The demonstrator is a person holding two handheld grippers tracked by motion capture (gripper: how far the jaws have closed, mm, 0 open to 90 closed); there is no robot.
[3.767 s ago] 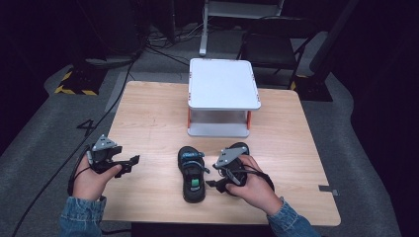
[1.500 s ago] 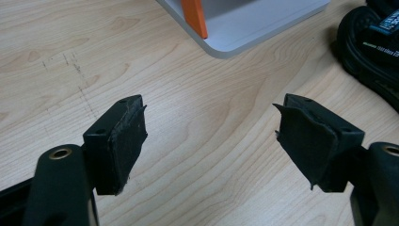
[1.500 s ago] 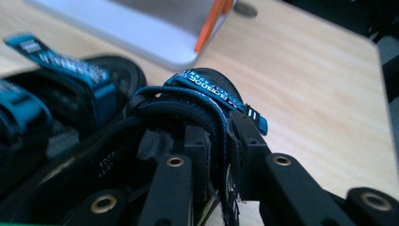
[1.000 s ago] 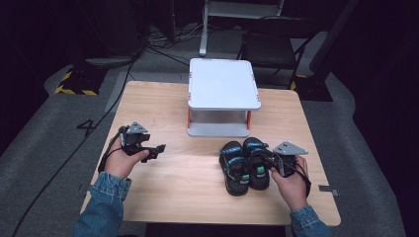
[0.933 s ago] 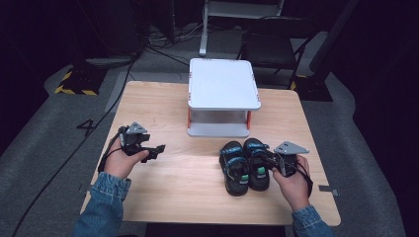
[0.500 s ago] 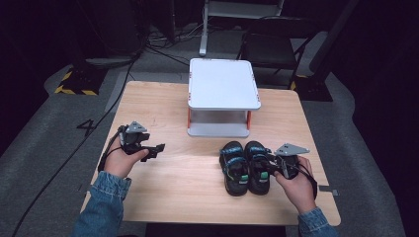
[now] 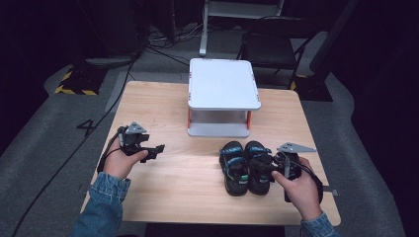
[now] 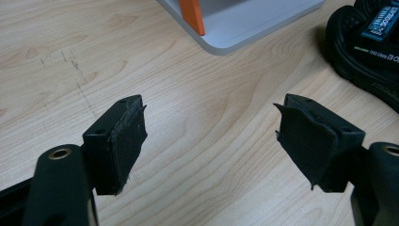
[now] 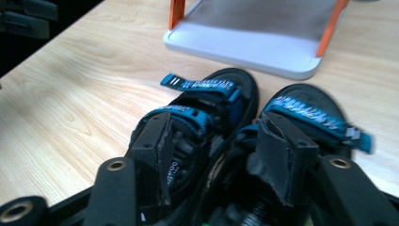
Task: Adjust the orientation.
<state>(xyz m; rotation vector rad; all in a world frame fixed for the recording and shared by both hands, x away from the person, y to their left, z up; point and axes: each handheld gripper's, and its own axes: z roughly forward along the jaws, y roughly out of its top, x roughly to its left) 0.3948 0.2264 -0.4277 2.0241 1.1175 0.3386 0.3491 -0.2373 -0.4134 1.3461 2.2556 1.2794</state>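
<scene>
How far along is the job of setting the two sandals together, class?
Done: both sandals stand side by side before the white stand. In hand: the right gripper sits over them, its jaws having just been opening, pads clear. Left: withdrawing it; the left gripper waits open and empty.

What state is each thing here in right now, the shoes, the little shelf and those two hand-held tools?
Pair of black sandals with blue straps: side by side on the table, upright, straps fastened.
White two-tier shelf with orange posts: standing, both tiers bare.
Left gripper: open, nothing between its fingers.
Right gripper: just been opening, over the sandals.
</scene>
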